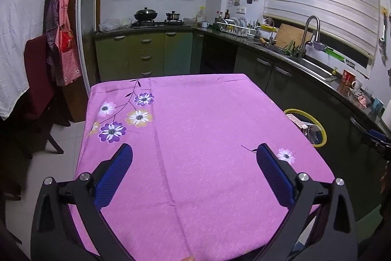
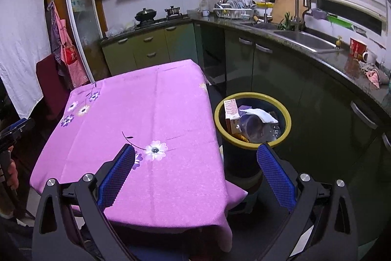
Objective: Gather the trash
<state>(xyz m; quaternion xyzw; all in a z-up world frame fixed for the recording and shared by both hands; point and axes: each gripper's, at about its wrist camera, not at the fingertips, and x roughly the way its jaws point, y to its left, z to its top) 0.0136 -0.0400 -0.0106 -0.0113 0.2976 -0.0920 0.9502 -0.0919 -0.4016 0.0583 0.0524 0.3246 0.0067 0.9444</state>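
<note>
Left tongs point(image 1: 194, 152) agape, right tongs point(image 2: 195, 153) agape

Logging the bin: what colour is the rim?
Yellow rim on a dark trash bin, clearest in the right wrist view.

**Bin beside the tabletop, counter behind**

The tabletop point(image 2: 156, 119) is standing in front of the stove point(image 2: 158, 20). The bin point(image 2: 286, 125) is sitting on the floor just beside the tabletop's right edge, holding a carton point(image 2: 231, 118), a cup point(image 2: 256, 126) and paper point(image 2: 262, 115). The sink point(image 2: 305, 39) is lying behind the bin, in the counter point(image 2: 342, 65). A chair point(image 2: 50, 87) is standing at the tabletop's far left.
</note>
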